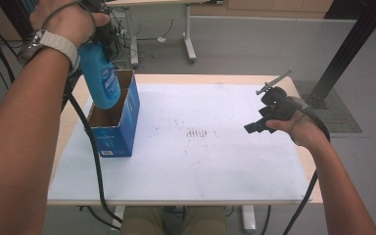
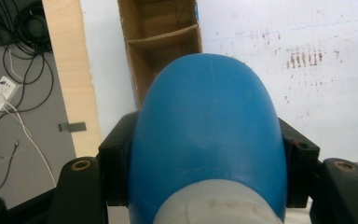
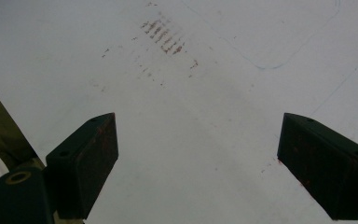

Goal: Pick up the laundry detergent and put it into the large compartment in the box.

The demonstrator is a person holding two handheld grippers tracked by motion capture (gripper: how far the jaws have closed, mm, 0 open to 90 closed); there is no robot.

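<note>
A blue bottle (image 1: 100,78) hangs upright over the open blue cardboard box (image 1: 122,129) at the table's left, its base just inside the box's top opening. My left gripper (image 1: 98,19) is shut on the bottle near its top, above the box. In the left gripper view the blue bottle (image 2: 207,135) sits pinched between both black pads (image 2: 116,154), with the box's divided brown inside (image 2: 161,42) below it. My right gripper (image 1: 257,126) is held above the table's right side; my right gripper (image 3: 198,163) stands open over the bare white sheet.
The white table sheet (image 1: 200,156) carries reddish-brown smudges (image 1: 198,133) at its middle. A black post (image 1: 345,54) stands at the back right. Cables (image 1: 95,161) trail over the table's left edge, and another table's legs (image 1: 188,41) stand behind.
</note>
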